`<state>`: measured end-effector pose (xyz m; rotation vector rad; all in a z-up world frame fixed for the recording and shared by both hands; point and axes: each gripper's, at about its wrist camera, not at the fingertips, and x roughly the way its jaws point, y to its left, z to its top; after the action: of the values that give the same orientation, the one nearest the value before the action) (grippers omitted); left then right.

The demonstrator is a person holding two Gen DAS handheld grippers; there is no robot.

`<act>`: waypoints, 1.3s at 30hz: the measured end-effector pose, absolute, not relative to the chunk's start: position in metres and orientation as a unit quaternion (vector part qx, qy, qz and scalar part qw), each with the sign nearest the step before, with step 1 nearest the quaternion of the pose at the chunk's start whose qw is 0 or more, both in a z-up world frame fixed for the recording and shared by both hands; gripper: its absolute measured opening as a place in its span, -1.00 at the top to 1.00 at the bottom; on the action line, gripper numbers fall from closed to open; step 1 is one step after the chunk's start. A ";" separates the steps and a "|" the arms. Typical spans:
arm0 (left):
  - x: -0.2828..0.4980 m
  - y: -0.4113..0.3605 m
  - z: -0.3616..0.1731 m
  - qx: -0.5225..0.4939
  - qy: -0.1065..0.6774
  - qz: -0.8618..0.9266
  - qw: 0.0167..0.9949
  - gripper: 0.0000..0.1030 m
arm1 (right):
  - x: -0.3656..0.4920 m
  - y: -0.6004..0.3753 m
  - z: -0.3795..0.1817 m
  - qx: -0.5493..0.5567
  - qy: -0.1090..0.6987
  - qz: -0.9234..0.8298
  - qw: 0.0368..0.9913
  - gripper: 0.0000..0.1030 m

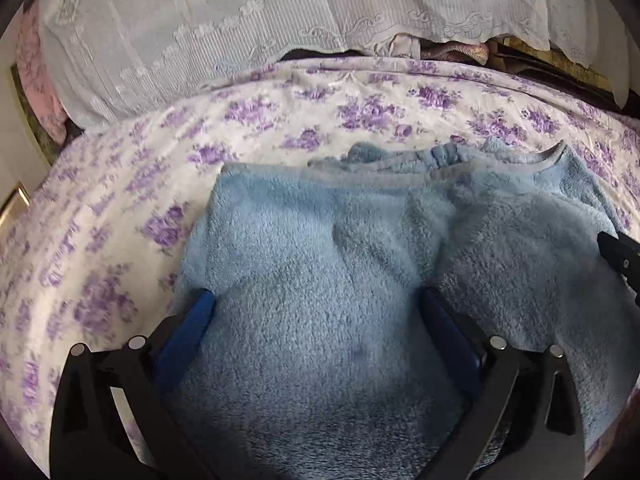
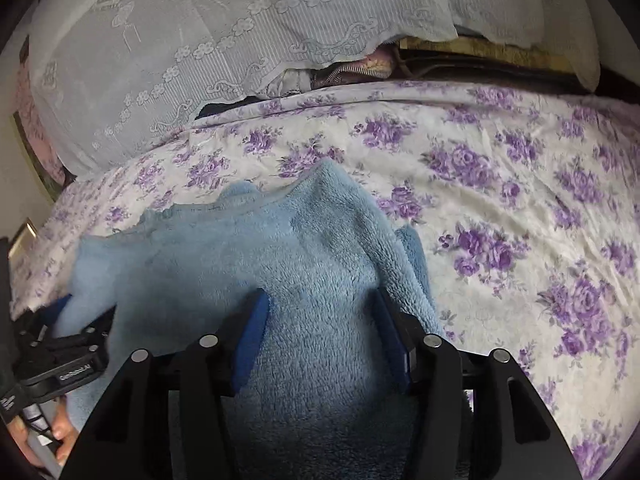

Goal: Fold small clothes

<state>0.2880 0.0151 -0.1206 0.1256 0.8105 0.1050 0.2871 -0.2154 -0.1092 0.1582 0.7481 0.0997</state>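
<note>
A light blue fleece garment (image 1: pixel 320 232) lies folded over on the purple-flowered bedsheet (image 1: pixel 120 208), its ribbed hem at the far side. My left gripper (image 1: pixel 318 308) stands wide open low over its near part, and the fleece fills the gap between the blue pads (image 1: pixel 200 312). In the right wrist view the same garment (image 2: pixel 248 248) shows a lower layer poking out at its right edge. My right gripper (image 2: pixel 322 320) is open about halfway, with a ridge of fleece lying between its pads (image 2: pixel 256 320). The left gripper (image 2: pixel 60 320) appears there at the left, partly under fleece.
A white lace cloth (image 1: pixel 200 48) covers a pile along the far side, with bundled clothes (image 1: pixel 452 52) showing under its edge. Pink fabric (image 1: pixel 36 80) sits at the far left. A hand (image 2: pixel 60 436) holds the left gripper. Flowered sheet (image 2: pixel 500 220) spreads to the right.
</note>
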 end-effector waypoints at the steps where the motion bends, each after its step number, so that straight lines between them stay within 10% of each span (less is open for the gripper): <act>1: 0.288 0.016 -0.122 0.058 0.394 0.050 0.916 -0.92 | 0.287 -0.215 -0.110 0.076 0.364 0.049 0.927 -0.11; 11: 0.279 0.004 -0.067 0.038 0.354 -0.005 0.934 -0.91 | 0.286 -0.176 -0.070 0.097 0.340 0.148 0.924 -0.03; 18: 0.324 0.017 -0.117 0.045 0.427 0.014 0.903 -0.92 | 0.315 -0.198 -0.107 0.125 0.390 0.159 0.898 0.77; 31: 0.226 0.057 -0.057 0.015 0.358 -0.001 0.934 -0.91 | 0.227 -0.220 -0.040 0.130 0.282 0.156 0.938 0.02; 39: 0.225 0.044 -0.117 0.074 0.407 0.020 0.910 -0.92 | 0.234 -0.201 -0.107 0.108 0.389 0.170 0.899 0.23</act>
<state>0.2245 0.0436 -0.1175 0.1530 0.8390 0.0418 0.2341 -0.2007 -0.1074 0.2245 0.8047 0.3510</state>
